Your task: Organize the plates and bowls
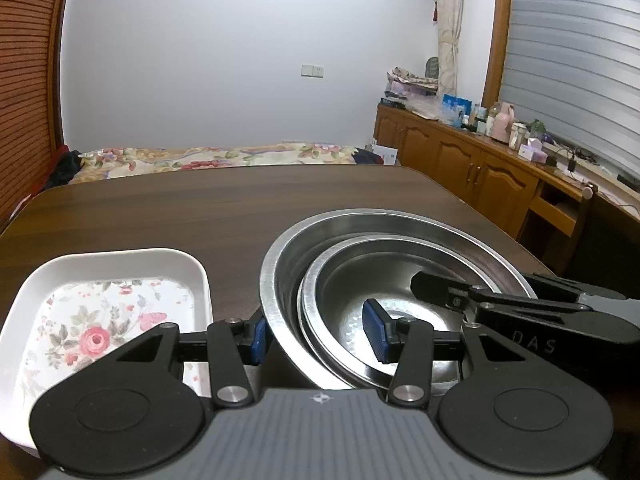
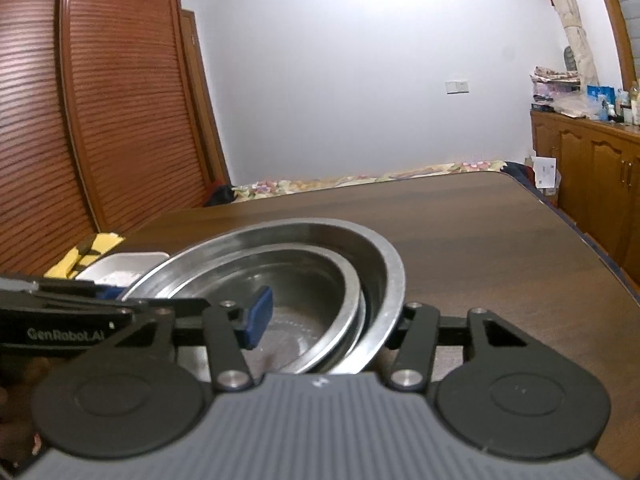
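Observation:
Two steel bowls sit nested on the dark wood table: a large outer bowl point(image 1: 288, 256) point(image 2: 384, 264) with a smaller bowl point(image 1: 360, 276) point(image 2: 304, 280) inside. My left gripper point(image 1: 318, 334) is open and straddles the near left rims, one blue pad outside and one inside. My right gripper point(image 2: 332, 316) is open and straddles the near right rims; its right fingertip is hidden behind the bowl. Each gripper shows in the other's view. A white rectangular dish with a rose pattern point(image 1: 108, 312) point(image 2: 124, 264) lies left of the bowls.
The wood table point(image 1: 200, 208) stretches far ahead. A bed with a floral cover point(image 1: 208, 158) lies beyond it. A wooden cabinet point(image 1: 472, 160) with bottles stands at right. A louvred wardrobe point(image 2: 100, 112) stands at left. A yellow object point(image 2: 86, 258) lies by the dish.

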Motion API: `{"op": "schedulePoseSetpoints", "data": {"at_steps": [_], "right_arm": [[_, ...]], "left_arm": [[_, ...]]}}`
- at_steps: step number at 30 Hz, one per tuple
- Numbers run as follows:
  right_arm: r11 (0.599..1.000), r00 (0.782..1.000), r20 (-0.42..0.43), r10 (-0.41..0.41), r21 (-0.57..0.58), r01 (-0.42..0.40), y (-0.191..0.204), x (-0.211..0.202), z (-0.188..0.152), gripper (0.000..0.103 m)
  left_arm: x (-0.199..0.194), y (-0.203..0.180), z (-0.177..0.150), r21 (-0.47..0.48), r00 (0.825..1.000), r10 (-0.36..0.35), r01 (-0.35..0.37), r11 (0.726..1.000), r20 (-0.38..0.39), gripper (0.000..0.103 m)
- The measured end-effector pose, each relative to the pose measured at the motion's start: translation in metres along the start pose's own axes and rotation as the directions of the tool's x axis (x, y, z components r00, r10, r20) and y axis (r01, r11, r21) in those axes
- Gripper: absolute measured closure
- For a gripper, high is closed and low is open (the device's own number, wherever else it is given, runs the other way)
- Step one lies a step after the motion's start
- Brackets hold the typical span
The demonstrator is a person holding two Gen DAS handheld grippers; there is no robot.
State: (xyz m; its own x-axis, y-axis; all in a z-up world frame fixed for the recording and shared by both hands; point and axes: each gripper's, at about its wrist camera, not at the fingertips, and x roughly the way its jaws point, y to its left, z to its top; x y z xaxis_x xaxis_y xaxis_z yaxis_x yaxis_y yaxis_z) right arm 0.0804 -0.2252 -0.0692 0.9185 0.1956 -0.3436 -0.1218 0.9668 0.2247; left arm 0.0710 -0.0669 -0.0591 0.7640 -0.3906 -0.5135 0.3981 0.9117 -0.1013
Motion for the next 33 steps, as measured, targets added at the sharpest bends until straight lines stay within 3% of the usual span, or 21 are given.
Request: {"op": "schedulePoseSetpoints", "data": {"at_steps": [14, 33], "right_arm": [[1.0, 0.999, 0.035, -0.011, 0.028, 0.01, 0.005, -0.007, 0.017, 0.05], [0.996, 0.994, 0.075, 0.081, 0.035, -0.084, 0.021, -0.013, 0.05, 0.054]], "left_arm": [[-0.017, -0.001, 0.023, 0.001, 0.999, 0.007, -0.007, 1.0, 0.047, 0.054], [-0.056, 0.017, 0.053, -0.008, 0.991, 0.044, -0.043, 0.999, 0.128, 0.054]]}}
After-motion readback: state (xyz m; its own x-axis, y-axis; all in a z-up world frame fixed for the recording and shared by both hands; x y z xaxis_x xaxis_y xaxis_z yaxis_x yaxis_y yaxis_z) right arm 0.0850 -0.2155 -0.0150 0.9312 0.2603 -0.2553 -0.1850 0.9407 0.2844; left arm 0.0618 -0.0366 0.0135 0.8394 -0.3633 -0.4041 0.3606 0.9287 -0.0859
